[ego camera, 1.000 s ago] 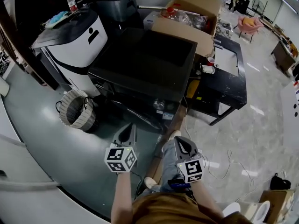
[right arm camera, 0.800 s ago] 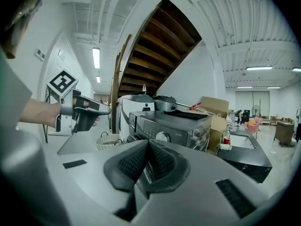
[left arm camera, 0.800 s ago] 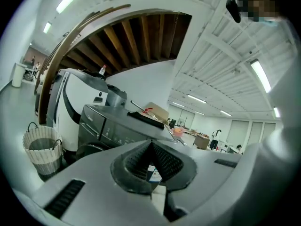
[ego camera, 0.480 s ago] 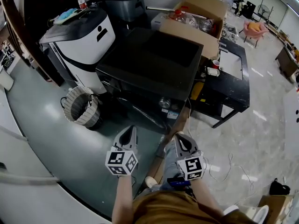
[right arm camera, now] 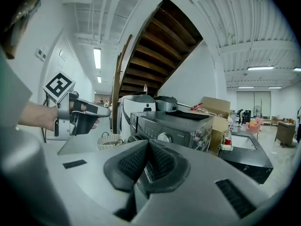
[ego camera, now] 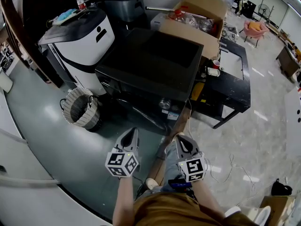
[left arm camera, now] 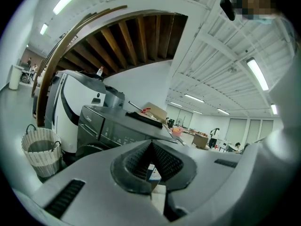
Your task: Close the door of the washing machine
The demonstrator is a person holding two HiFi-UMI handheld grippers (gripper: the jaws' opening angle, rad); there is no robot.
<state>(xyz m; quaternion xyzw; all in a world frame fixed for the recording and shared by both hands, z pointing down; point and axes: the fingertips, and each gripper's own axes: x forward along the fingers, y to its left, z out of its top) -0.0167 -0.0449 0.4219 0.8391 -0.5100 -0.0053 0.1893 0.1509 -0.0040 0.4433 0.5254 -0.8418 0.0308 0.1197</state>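
Since a second ago the whole scene has slid a little to the right in the head view, and the left gripper [ego camera: 131, 133] has edged slightly forward. The right gripper [ego camera: 181, 141] holds as it was.

Left: a white appliance [ego camera: 77, 41] stands against the dark stair. A woven basket [ego camera: 80, 109] sits on the floor [ego camera: 56, 145] just beside its foot, and this narrows the approach on that side.

Centre-left: I carry the left gripper low and nearly level, jaws pressed together on nothing. I judge this fits a push better than a grasp.

Centre: the washing machine [ego camera: 150, 65] faces me, well apart from both grippers. A dark curved panel low on its front reads as the door [ego camera: 141, 116] standing out toward me, though how far it is open I cannot tell. Open floor lies between my jaws and that panel, so I have free room to advance.

Centre-right: the right gripper is level with the left, its jaws likewise together and empty, kept clear of the door's likely swing.

Right: a cardboard box [ego camera: 197, 13] butts against the machine's far corner. A black tabletop [ego camera: 233, 81] closes in the right flank, and a cable [ego camera: 230, 166] trails on the pale floor beyond.
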